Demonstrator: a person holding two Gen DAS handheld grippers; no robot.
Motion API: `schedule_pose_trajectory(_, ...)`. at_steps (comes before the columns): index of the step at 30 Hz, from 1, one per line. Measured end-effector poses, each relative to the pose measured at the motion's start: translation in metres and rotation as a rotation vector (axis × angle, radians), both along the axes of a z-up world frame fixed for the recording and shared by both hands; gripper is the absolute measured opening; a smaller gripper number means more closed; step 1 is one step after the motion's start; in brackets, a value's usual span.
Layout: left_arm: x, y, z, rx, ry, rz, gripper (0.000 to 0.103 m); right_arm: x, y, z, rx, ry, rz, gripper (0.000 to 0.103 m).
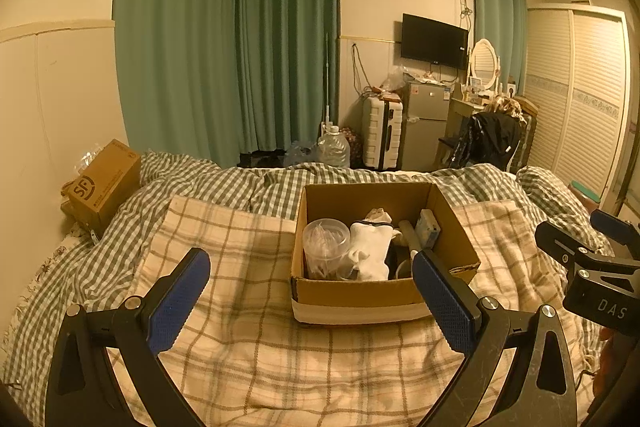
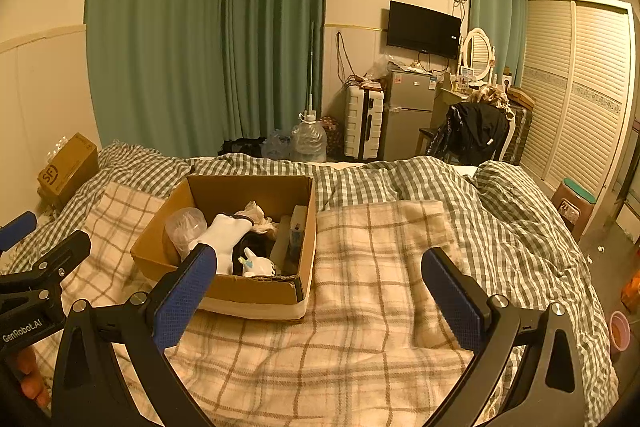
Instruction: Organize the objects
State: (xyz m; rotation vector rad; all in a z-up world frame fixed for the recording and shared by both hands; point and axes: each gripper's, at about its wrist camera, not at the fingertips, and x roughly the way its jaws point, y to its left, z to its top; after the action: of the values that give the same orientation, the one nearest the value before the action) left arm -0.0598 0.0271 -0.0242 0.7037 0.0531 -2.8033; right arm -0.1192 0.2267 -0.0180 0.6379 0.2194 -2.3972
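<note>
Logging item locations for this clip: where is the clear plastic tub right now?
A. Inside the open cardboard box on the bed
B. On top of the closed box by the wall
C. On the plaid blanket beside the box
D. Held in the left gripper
A: the clear plastic tub sits inside the open cardboard box, at its left end beside a white sock; both the left gripper and the right gripper are open and empty.
</note>
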Motion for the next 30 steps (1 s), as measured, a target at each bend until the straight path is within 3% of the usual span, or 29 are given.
schedule_pose_trajectory(30, 0.0003, -0.0017, -0.0003, 0.0, -0.009, 0.02, 0.103, 0.0051, -0.0063, -0.0039, 0.018, 0.0, 0.014, 0.103)
